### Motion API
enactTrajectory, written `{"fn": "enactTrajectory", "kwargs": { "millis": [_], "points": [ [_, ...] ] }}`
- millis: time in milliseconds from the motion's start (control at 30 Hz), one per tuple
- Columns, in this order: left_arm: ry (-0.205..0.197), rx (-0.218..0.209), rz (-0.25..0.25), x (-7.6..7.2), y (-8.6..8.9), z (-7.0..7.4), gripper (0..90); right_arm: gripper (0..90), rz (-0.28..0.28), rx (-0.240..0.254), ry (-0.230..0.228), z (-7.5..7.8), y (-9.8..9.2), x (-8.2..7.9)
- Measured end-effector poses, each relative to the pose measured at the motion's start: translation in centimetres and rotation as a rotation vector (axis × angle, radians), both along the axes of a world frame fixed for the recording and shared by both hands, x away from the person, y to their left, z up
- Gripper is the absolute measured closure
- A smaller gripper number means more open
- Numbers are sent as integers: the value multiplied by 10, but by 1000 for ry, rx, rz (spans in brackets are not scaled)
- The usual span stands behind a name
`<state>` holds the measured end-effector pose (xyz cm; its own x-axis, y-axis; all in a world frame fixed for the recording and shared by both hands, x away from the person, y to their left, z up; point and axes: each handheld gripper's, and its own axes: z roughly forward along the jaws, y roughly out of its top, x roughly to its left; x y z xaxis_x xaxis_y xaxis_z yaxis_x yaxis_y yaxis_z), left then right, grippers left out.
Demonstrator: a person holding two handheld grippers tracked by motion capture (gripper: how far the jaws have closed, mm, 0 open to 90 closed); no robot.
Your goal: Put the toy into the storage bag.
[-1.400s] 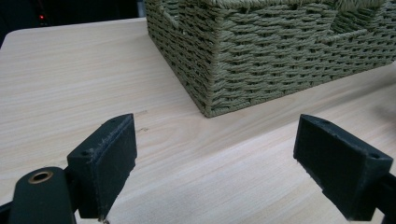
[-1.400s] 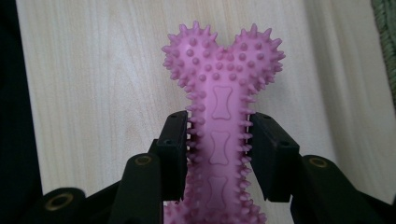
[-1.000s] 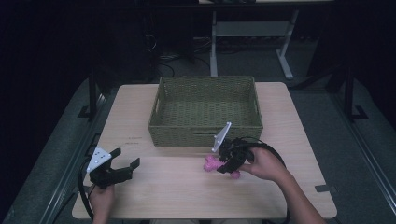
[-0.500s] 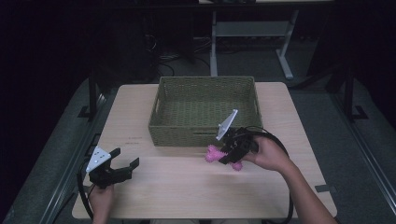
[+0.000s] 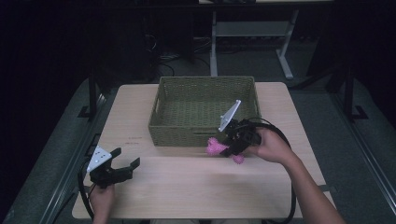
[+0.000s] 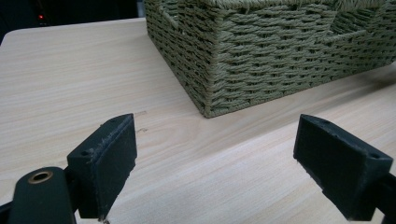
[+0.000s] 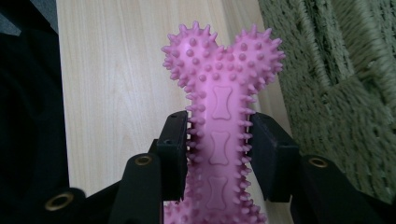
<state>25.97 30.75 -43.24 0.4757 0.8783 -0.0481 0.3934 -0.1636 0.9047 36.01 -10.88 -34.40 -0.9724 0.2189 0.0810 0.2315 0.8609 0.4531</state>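
Note:
A pink spiky bone-shaped toy [image 7: 219,107] is clamped by its shaft between the two pads of my right gripper [image 7: 217,140], shut on it. In the high view that right gripper [image 5: 229,145] holds the pink toy [image 5: 215,147] lifted off the table, just in front of the near wall of a green woven basket [image 5: 177,133]. My left gripper [image 5: 126,165] rests at the table's near left corner, its jaws wide open with nothing between them; from the left gripper view its gripper [image 6: 215,154] faces the basket's corner [image 6: 210,84].
The basket stands at the middle back of the light wooden table [image 5: 187,186]. A black cable [image 5: 289,186] trails from the right gripper along the forearm. Dark floor and a desk frame [image 5: 252,32] lie beyond the table's far edge.
My right gripper has risen with the pink toy and shifted toward the basket's near wall. The left gripper has stayed where it was.

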Motion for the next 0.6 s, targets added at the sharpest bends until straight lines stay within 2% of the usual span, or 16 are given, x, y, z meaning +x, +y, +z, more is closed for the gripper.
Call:
{"fn": "enactTrajectory", "kwargs": {
  "millis": [400,600],
  "points": [
    [-2,0,0,0,1,0,128,584,-2,17,-4,13,-3,11],
    [-2,-1,0,0,1,0,128,584,-7,6,-8,18,-3,15]
  ]
}}
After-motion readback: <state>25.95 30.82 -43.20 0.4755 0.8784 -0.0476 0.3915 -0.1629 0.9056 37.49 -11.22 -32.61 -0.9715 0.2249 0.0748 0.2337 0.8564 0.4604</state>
